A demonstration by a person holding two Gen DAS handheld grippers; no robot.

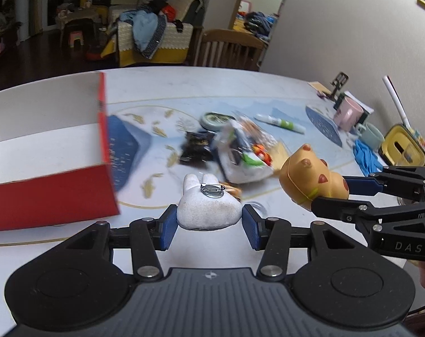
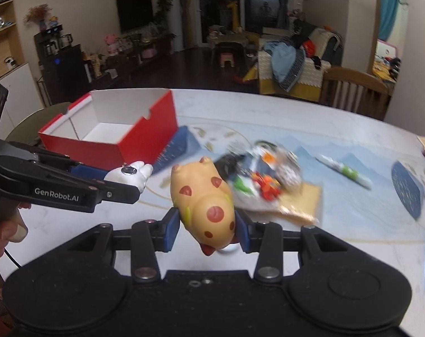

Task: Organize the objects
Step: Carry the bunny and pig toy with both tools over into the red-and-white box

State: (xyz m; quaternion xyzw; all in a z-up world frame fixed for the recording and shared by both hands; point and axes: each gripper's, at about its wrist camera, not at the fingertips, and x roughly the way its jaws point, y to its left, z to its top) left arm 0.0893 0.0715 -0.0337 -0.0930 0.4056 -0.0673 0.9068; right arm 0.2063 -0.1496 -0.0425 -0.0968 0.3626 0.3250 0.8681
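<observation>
Left hand-held gripper [image 1: 209, 221] clamps a white bunny brooch [image 1: 208, 206]; right hand-held gripper [image 2: 207, 229] clamps what looks like a spotted toy [image 2: 205, 206].

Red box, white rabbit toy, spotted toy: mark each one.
red box [image 2: 145, 143], right wrist view, its red front wall.
white rabbit toy [image 1: 209, 210], left wrist view, its body.
spotted toy [image 2: 206, 205], right wrist view, its back.

box [image 2: 108, 137] left of pouch pile [image 2: 265, 179] on table [image 2: 338, 129].

box [image 2: 145, 137]: open top, clear | clutter pile [image 2: 265, 179]: blocks table centre
</observation>
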